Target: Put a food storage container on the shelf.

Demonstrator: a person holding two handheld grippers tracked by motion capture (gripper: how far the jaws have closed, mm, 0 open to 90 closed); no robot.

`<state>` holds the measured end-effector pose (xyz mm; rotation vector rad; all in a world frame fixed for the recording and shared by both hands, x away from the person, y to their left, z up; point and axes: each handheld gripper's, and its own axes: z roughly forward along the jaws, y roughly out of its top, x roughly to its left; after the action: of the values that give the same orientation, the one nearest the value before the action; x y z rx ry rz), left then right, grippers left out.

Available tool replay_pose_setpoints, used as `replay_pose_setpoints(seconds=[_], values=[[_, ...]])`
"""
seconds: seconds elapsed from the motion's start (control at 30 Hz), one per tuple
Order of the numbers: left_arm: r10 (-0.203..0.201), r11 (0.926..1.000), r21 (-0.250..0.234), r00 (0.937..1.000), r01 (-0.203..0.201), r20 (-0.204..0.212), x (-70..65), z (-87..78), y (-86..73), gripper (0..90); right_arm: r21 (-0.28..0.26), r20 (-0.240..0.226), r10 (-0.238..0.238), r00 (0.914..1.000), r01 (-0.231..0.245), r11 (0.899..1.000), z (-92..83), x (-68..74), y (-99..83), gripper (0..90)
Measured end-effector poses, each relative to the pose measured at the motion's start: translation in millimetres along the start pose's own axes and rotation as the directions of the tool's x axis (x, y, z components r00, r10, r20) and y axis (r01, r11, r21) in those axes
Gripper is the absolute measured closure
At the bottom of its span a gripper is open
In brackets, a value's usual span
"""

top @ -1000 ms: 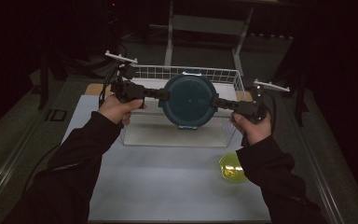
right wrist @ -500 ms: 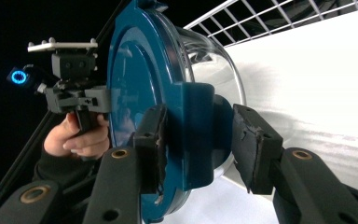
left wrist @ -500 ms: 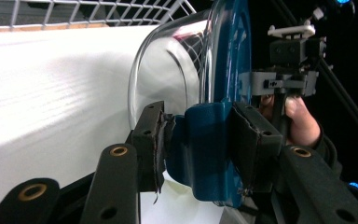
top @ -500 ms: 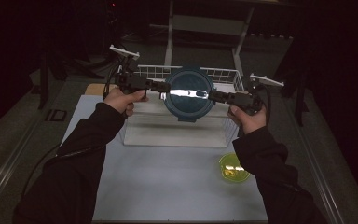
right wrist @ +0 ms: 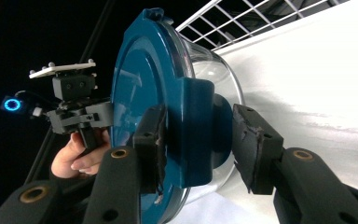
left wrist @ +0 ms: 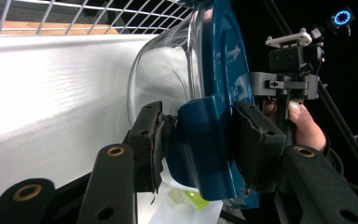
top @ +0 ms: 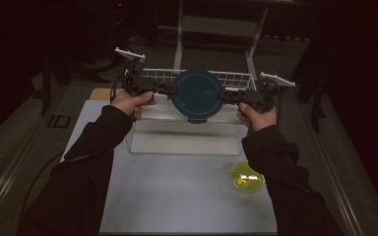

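Left hand-held gripper (top: 170,89) is clamped on the left blue latch tab of the lidded glass container (top: 197,95); its pads (left wrist: 151,144) press both faces of the tab. You hold the container on edge, lid toward you, above the near rim of the wire basket (top: 236,78) at the far side of the counter (top: 177,187). Right hand-held gripper (top: 225,95) straddles the right tab, its outer pad (right wrist: 256,147) apparently clear of it. Tighten that side and keep both wrists level before lowering. Yellow bowl (top: 247,177) sits near right, well apart.
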<state>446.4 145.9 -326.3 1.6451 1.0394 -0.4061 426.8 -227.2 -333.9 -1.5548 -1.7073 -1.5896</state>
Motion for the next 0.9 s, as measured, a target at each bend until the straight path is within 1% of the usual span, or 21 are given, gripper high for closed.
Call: replay_pose_setpoints(seconds=[0.1, 0.13, 0.17, 0.27, 0.3, 0.33, 0.37, 0.4, 0.47, 0.53, 0.57, 0.6, 0.63, 0.67, 0.7, 0.73, 0.77, 0.8, 0.83, 0.87, 0.9], values=[[-0.021, 0.9998, -0.002, 0.9998, 0.021, 0.004, 4.9, 1.5, 2.1, 54.5, 0.004, 0.008, 0.027, 0.9996, -0.027, 1.000, 2.0, -1.3, 2.6, 56.3], [-0.021, 0.9998, -0.002, 0.9998, 0.021, 0.004, 4.9, 1.5, 2.1, 54.3, 0.001, 0.010, 0.040, 0.9992, -0.040, 0.999, 2.8, -1.9, 3.0, 56.1], [-0.035, 0.9994, -0.004, 0.9994, 0.035, 0.002, 7.8, 2.4, 3.1, 54.1, -0.001, 0.015, 0.043, 0.9990, -0.043, 0.999, 3.7, -2.4, 3.6, 55.8], [-0.046, 0.9989, -0.003, 0.9989, 0.046, 0.000, 10.2, 3.5, 3.5, 53.1, -0.003, 0.029, 0.051, 0.9983, -0.051, 0.999, 5.2, -3.2, 4.6, 55.4], [-0.050, 0.9987, 0.001, 0.9987, 0.050, -0.002, 11.7, 4.2, 3.5, 53.1, -0.005, 0.037, 0.052, 0.9979, -0.052, 0.999, 6.0, -3.7, 5.2, 55.3], [-0.068, 0.9977, 0.005, 0.9977, 0.068, -0.003, 15.5, 5.2, 3.3, 51.9, -0.014, 0.058, 0.057, 0.9967, -0.057, 0.998, 7.3, -5.3, 7.0, 56.4], [-0.068, 0.9977, 0.005, 0.9977, 0.068, -0.003, 15.5, 5.2, 3.3, 51.6, -0.015, 0.063, 0.058, 0.9963, -0.057, 0.998, 8.2, -5.4, 7.4, 55.9], [-0.068, 0.9976, 0.008, 0.9977, 0.068, -0.002, 19.1, 5.5, 2.1, 51.6, -0.021, 0.063, 0.064, 0.9959, -0.063, 0.998, 9.2, -5.3, 7.6, 55.6], [-0.071, 0.9975, 0.004, 0.9975, 0.071, 0.002, 19.6, 5.3, 1.6, 51.7, -0.023, 0.068, 0.059, 0.9960, -0.057, 0.998, 10.2, -4.9, 7.9, 55.6], [-0.049, 0.9987, -0.014, 0.9986, 0.049, -0.019, 17.7, 4.8, 0.1, 50.8, -0.023, 0.077, 0.044, 0.9960, -0.043, 0.999, 11.6, -3.7, 8.6, 55.4], [-0.049, 0.9987, -0.014, 0.9986, 0.049, -0.019, 17.7, 4.8, 0.1, 48.7, -0.020, 0.079, 0.038, 0.9961, -0.037, 0.999, 11.6, -3.2, 8.8, 55.3], [-0.042, 0.9990, -0.017, 0.9986, 0.042, -0.031, 16.6, 5.0, -0.5, 46.6, -0.020, 0.083, 0.032, 0.9961, -0.031, 0.999, 11.7, -2.9, 8.8, 55.2], [-0.012, 0.9998, -0.016, 0.9978, 0.011, -0.065, 12.6, 4.6, -1.5, 44.4, -0.019, 0.089, 0.023, 0.9958, -0.021, 1.000, 11.7, -1.8, 8.9, 55.0], [-0.012, 0.9998, -0.016, 0.9978, 0.011, -0.065, 12.6, 4.6, -1.5, 43.0, -0.019, 0.089, 0.023, 0.9958, -0.021, 1.000, 11.7, -1.8, 8.9, 55.0], [0.023, 0.9990, -0.037, 0.9952, -0.027, -0.095, 7.4, 2.5, -2.4, 41.7, -0.015, 0.111, -0.018, 0.9937, 0.019, 1.000, 11.5, 2.1, 8.9, 54.2], [0.036, 0.9979, -0.051, 0.9941, -0.041, -0.103, 4.3, 1.4, -2.9, 38.5, -0.013, 0.124, -0.042, 0.9914, 0.044, 0.999, 11.4, 4.4, 8.7, 52.1], [0.036, 0.9979, -0.051, 0.9941, -0.041, -0.103, 4.3, 1.4, -2.9, 36.7, -0.017, 0.143, -0.068, 0.9874, 0.072, 0.997, 11.1, 6.6, 8.3, 50.4], [0.054, 0.9967, -0.053, 0.9920, -0.061, -0.113, 1.6, -0.1, -3.3, 36.7, -0.017, 0.143, -0.068, 0.9874, 0.072, 0.997, 11.1, 6.6, 8.3, 50.4], [0.089, 0.9937, -0.054, 0.9864, -0.098, -0.138, -3.9, -1.9, -5.2, 32.3, -0.025, 0.171, -0.117, 0.9784, 0.123, 0.992, 9.7, 11.9, 7.0, 49.4], [0.089, 0.9937, -0.054, 0.9864, -0.098, -0.138, -3.9, -1.9, -5.2, 28.3, -0.025, 0.171, -0.117, 0.9784, 0.123, 0.992, 9.7, 11.9, 7.0, 49.4], [0.089, 0.9937, -0.054, 0.9864, -0.098, -0.138, -3.9, -1.9, -5.2, 28.3, -0.025, 0.174, -0.134, 0.9756, 0.140, 0.990, 9.4, 13.7, 6.2, 48.5]])
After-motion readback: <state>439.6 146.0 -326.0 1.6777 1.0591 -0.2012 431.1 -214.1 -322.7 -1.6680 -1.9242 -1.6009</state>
